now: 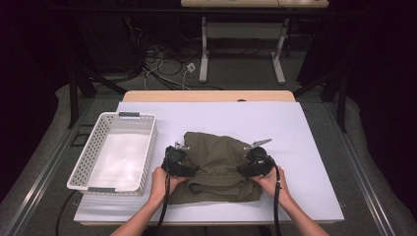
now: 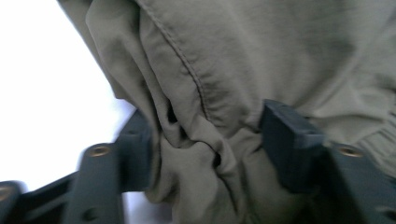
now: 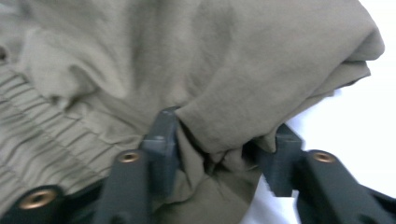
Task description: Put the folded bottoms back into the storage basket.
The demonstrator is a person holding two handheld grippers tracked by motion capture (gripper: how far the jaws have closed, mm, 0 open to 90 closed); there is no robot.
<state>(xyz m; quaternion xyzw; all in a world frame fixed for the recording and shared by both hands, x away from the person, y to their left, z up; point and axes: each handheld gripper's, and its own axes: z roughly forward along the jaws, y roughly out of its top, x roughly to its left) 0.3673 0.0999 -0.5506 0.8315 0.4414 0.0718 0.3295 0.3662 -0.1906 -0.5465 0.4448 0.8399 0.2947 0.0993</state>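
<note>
An olive-green garment (image 1: pixel 216 157) lies crumpled on the white tabletop (image 1: pixel 221 115), near its front edge. My left gripper (image 1: pixel 183 164) is at the garment's left side and my right gripper (image 1: pixel 251 164) at its right side. In the left gripper view, a thick bunch of seamed fabric (image 2: pixel 196 93) is squeezed between the jaws of the left gripper (image 2: pixel 205 144). In the right gripper view, a folded edge of the garment (image 3: pixel 243 84) is pinched in the right gripper (image 3: pixel 219 144), with the gathered elastic band (image 3: pixel 42 135) to the left.
A white perforated basket (image 1: pixel 98 132) stands to the left of the garment with nothing in it. Bare white surface lies behind and to the right. Beyond the table, a dark floor holds cables and another table's legs (image 1: pixel 204 49).
</note>
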